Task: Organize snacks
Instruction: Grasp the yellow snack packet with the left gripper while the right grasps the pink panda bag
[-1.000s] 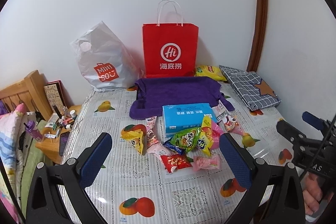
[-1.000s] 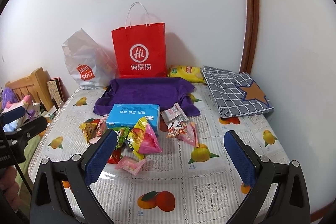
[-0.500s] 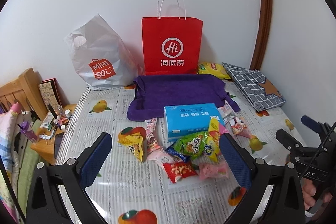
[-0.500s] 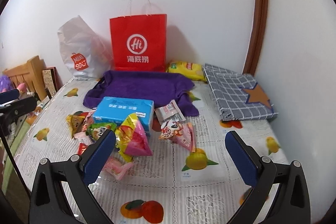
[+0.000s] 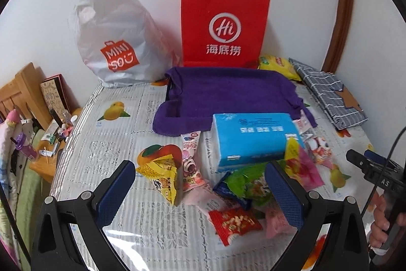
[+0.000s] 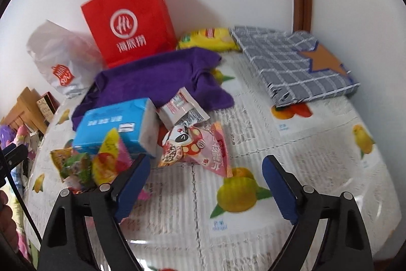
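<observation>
Both grippers — left (image 5: 200, 184) and right (image 6: 205, 179) — hang spread wide over the table (image 6: 317, 144), grasping nothing. Snacks (image 5: 238, 187) lie heaped at its middle, against a blue box (image 5: 253, 136) — purple cloth (image 5: 228, 90) and red bag (image 5: 223, 24) behind.

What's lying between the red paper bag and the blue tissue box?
The purple towel fills the stretch between red bag and blue box, clearest in the left wrist view.
</observation>
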`<state>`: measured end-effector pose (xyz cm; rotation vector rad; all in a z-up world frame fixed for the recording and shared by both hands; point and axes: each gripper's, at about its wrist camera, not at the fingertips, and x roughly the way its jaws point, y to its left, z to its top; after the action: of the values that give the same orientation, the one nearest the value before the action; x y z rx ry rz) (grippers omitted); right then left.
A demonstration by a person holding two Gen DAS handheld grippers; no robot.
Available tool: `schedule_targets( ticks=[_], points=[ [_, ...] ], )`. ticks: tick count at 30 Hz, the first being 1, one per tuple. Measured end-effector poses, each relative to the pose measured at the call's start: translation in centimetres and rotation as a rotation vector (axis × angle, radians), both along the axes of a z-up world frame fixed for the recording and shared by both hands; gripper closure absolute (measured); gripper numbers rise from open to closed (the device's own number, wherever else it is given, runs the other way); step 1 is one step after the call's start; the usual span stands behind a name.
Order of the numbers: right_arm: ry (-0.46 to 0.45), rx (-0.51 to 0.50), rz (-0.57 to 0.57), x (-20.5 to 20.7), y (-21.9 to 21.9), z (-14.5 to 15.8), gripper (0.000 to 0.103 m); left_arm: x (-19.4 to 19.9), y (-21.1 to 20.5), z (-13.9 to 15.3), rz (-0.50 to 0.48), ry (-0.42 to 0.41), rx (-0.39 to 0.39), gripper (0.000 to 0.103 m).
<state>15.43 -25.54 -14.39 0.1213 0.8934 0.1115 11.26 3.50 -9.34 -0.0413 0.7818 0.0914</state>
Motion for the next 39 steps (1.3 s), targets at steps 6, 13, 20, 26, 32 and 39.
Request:
schedule_targets(
  ticks=[6,13,20,26,32,39],
  points=[
    [0.035,0.023,0.046,3.4,1.3,-2.1,0.013,2.0,0.8,-1.3,0.005,0.021,0.011,0.001],
    [0.114,-0.034,0.058,6.6,2.5,-4.7,0.013,3.2,2.2,-2.2,0.0,0.032,-0.031,0.001],
    [0.162,0.014,0.077,7.5,2.1,-6.7,0.017,3.9,4.0,-3.7,0.016,0.067,-0.049,0.001],
    [0.134,-0.008,0.118,6.7,2.9,-6.5,0.033,4.7,5.1,-5.1,0.045,0.107,-0.032,0.001],
    [0.099,-0.021,0.122,5.2,2.6,-5.6,0.035,5.5,5.9,-6.7,0.065,0.151,0.001,0.001],
    [0.078,-0.023,0.105,4.0,2.1,-4.9,0.035,5.8,7.2,-8.2,0.095,0.191,-0.024,0.002]
  ],
)
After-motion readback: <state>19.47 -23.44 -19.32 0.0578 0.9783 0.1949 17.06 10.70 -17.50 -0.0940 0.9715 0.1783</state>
